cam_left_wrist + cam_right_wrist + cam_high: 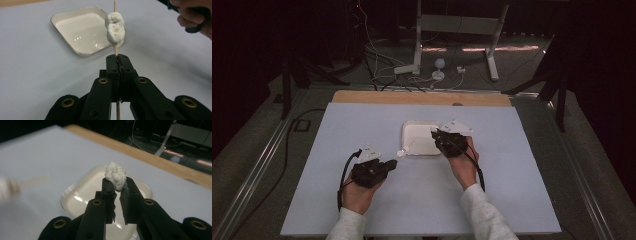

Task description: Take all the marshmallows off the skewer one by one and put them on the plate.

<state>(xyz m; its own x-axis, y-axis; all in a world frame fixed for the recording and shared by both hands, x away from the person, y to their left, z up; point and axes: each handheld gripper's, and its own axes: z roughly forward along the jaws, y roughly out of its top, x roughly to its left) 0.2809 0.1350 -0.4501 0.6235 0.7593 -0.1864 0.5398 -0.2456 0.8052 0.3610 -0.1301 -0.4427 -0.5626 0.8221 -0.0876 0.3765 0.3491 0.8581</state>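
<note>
The left gripper is squeezing tight on a thin wooden stick. Two soft white puffs are already sitting on the stick, one on top of the other, just above the jaws. In the left gripper view the stick is standing in front of the white dish, over its near corner.

The right gripper is pinching one more white puff. Its jaws are pressing on the puff from both sides and squashing it a little. The puff is hanging right over the white dish. In the high view the right gripper is sitting at the right edge of the dish, and the left gripper is down and to the left of the dish.

It looks like the job now is pushing this puff onto the stick. To do it well, the stick tip should be pointing at the middle of the puff, not its side. The left hand should be holding the stick very steady. The right hand should be going slowly and straight, and not squeezing harder, or the puff may tear or slip out over the dish.
</note>
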